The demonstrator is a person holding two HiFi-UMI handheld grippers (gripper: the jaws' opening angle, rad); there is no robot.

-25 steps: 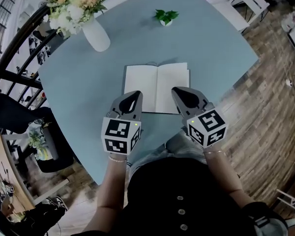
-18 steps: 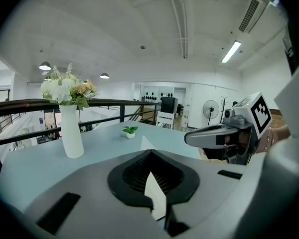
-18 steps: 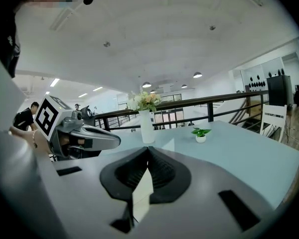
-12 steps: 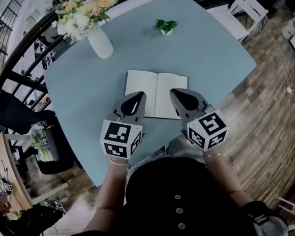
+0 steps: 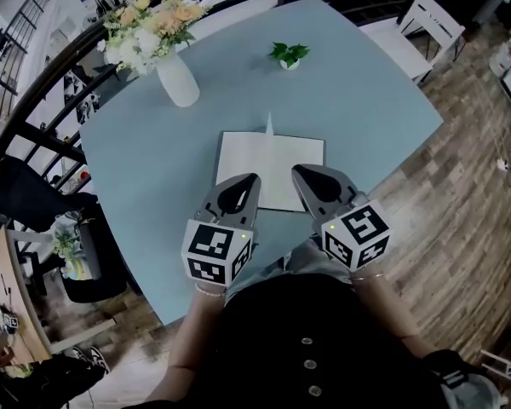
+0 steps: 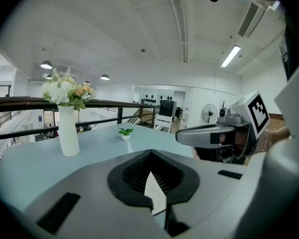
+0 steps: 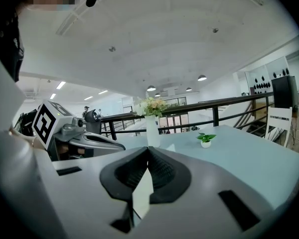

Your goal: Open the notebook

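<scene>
Jaws: left gripper [image 5: 249, 181] and right gripper [image 5: 299, 172] both closed, tips together, with no firm hold visible on anything. Notebook [image 5: 269, 155]: lying open on the blue worktop [image 5: 145, 164], near edge under both grippers, one leaf upright at the spine. Flower vase [image 5: 178, 78]: far left.

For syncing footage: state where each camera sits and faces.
Head view: on the person's head, steeply down at the notebook and table; left gripper, right gripper and forearms show.
Left gripper view: on that gripper, facing across the table toward the vase; own shut jaws, right gripper.
Right gripper view: likewise; left gripper shows.
Shared: vase, plant.
</scene>
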